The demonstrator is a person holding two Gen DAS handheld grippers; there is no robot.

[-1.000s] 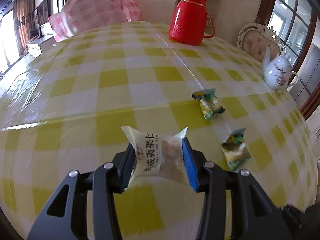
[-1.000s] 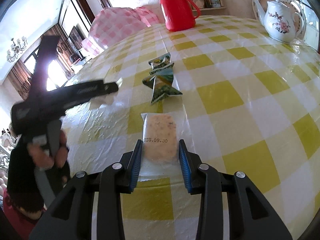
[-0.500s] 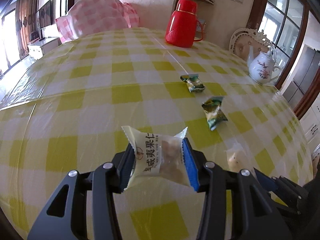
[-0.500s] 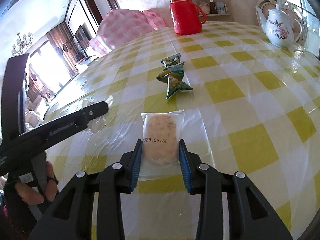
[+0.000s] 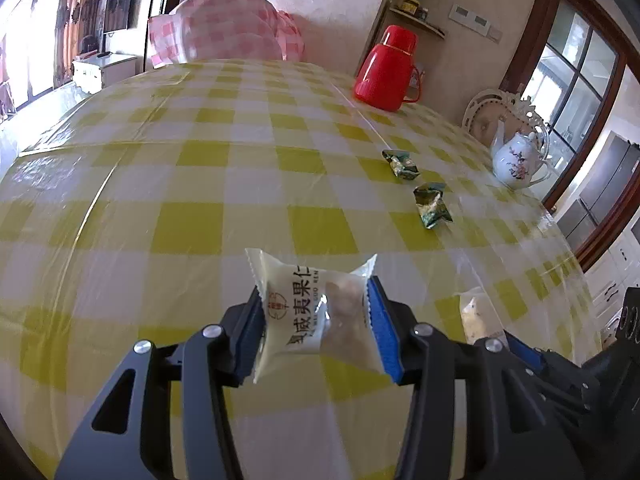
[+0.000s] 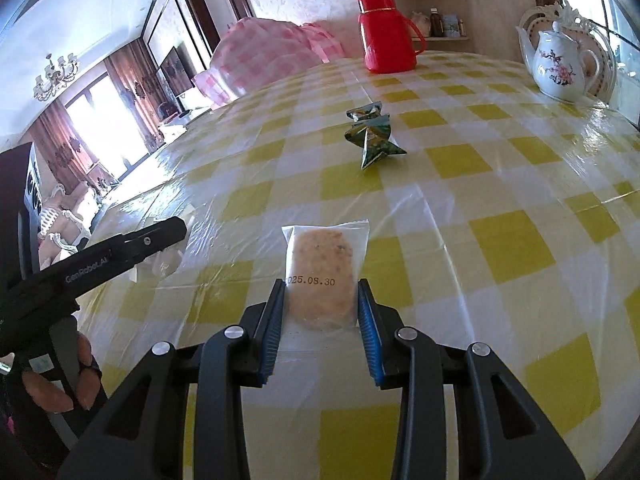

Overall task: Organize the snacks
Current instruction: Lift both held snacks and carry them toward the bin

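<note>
1. Only the left wrist view shows the printed front of the cream snack packet (image 5: 316, 316), pinched between the left gripper (image 5: 316, 320) jaws above the table (image 5: 192, 184).
2. Only the right view shows the dated clear cookie packet (image 6: 322, 276), clamped in the right gripper (image 6: 322, 320) at 6 o'clock.
3. Two green snack packets (image 6: 372, 136) lie at 12 o'clock.
4. Both grippers point level across the table.

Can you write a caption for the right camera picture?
Right hand-held gripper pinches a clear cookie packet over the yellow checked table.
</note>
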